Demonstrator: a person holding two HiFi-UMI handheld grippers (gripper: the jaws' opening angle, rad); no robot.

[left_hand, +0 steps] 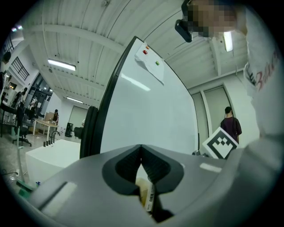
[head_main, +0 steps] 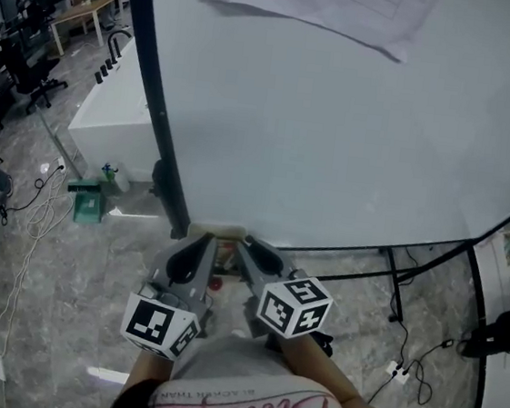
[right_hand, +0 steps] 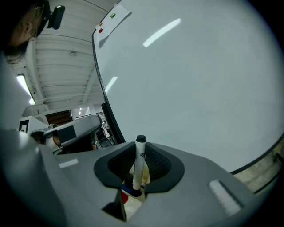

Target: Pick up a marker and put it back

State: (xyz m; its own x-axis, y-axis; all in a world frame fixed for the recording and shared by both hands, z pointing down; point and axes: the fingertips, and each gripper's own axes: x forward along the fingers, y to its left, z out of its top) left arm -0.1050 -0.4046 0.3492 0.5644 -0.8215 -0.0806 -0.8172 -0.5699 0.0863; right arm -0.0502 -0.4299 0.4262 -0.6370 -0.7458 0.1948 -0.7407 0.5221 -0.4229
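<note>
So the pick-up half looks basically done, the way I read it. The right tongs [right_hand: 140,147] are clamped on the marker [right_hand: 138,166]. It's a white barrel with a black cap, standing upright between the pads with the cap poking out just past the tips.

All of this is down at the bottom edge of the whiteboard [head_main: 338,117], right by its lower-left corner going by the head view. The marker's lower end sits down among some blue and red bits and a beige tray thing [right_hand: 145,176], which I'd guess is where the pens live. I honestly can't tell whether the marker is fully clear of that tray or its end is still in there.

The left tongs [left_hand: 141,148] are closed tip to tip. There's a beige shape with a label visible behind the gap lower down, but it doesn't look pinched, so I'd call that one empty and just parked beside the right one.

What's left, I reckon: set the marker back into the tray and let go. The put-back isn't done while the tongs are gripping it.
</note>
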